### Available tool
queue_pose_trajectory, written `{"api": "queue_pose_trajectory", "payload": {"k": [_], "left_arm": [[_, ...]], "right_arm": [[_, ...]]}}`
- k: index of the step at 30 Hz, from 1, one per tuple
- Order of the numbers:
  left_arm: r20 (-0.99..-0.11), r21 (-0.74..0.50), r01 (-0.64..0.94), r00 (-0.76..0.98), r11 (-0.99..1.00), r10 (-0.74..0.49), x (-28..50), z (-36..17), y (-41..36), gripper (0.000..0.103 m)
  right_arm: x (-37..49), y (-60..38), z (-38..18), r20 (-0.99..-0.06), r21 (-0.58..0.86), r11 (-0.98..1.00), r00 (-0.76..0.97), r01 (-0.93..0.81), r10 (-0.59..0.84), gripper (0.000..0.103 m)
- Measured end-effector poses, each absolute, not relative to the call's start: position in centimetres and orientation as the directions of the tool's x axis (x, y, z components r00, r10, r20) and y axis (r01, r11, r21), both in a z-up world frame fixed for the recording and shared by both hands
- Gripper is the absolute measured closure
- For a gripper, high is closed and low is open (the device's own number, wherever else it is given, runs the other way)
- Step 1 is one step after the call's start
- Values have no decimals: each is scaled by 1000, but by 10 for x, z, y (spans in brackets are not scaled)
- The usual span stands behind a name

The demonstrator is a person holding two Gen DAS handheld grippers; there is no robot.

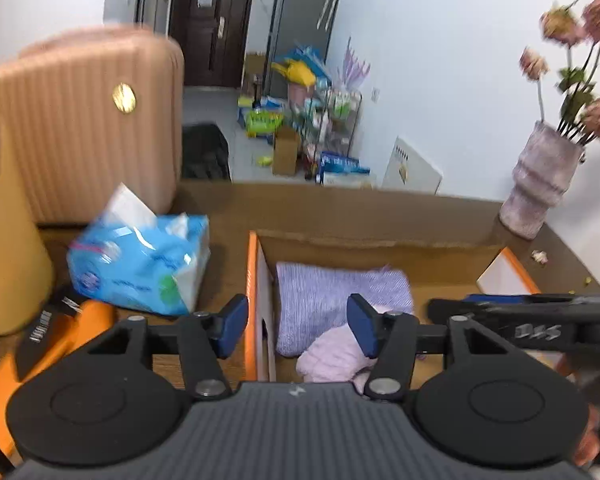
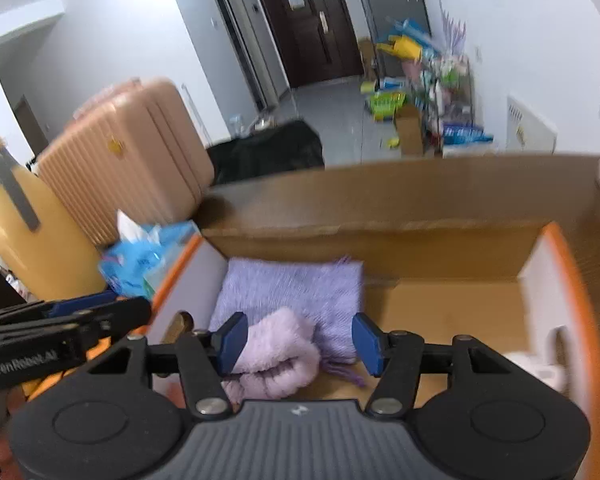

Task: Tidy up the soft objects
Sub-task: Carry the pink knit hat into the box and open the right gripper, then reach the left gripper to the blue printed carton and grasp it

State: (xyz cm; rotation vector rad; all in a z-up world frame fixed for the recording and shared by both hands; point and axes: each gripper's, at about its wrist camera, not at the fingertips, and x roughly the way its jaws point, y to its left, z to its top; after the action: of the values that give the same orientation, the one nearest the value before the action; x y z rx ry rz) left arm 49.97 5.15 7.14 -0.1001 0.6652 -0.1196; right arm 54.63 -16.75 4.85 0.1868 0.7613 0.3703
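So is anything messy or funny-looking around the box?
A little. The fluffy pink item lies bunched up, partly on the folded purple knit in the box. The blue tissue pack outside sits crooked and crumpled. Small crumbs lie near the vase.

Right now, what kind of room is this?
Probably someone's home, near the entrance: a dark front door, a pink suitcase, a vase of flowers and household clutter on the tiled floor.

The tall yellow plastic jug (image 1: 8, 240) is cut by the left edge in the left wrist view. The fluffy pale pink bundle (image 2: 276, 356) is partly hidden behind the gripper body at lower centre. Hallway clutter (image 1: 300, 112) is too blurred to identify.
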Motion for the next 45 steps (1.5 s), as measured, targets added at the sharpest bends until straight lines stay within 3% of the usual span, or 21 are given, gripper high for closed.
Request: {"api": "queue_pose_trajectory", "payload": {"k": [4, 11, 17, 23, 28, 32, 42, 45], "left_arm": [[-563, -112, 79, 816, 991, -129, 458, 115, 55, 37], [-461, -50, 137, 876, 989, -145, 360, 161, 59, 24], [-417, -45, 160, 894, 986, -164, 301, 169, 49, 20], [-347, -19, 172, 923, 985, -168, 203, 125, 49, 16], [-351, -66, 173, 918, 983, -185, 132, 77, 47, 14], [-393, -116, 198, 891, 973, -228, 100, 51, 43, 13], [-426, -95, 275, 857, 957, -289, 107, 36, 14, 10], [-458, -99, 296, 834, 950, -308, 125, 27, -4, 10]], "right_arm": [[499, -202, 99, -565, 246, 930, 739, -274, 367, 30], [392, -272, 156, -426, 155, 949, 849, -273, 313, 21], [330, -288, 165, -364, 124, 956, 884, -267, 294, 21], [231, -289, 125, -293, 83, 944, 897, -320, 330, 17], [153, -285, 75, -304, 103, 935, 884, -340, 355, 17], [112, -287, 47, -333, 210, 904, 842, -372, 424, 17], [92, -293, 25, -363, 245, 913, 842, -326, 398, 20], [106, -298, 16, -399, 247, 928, 843, -280, 361, 29]]}}
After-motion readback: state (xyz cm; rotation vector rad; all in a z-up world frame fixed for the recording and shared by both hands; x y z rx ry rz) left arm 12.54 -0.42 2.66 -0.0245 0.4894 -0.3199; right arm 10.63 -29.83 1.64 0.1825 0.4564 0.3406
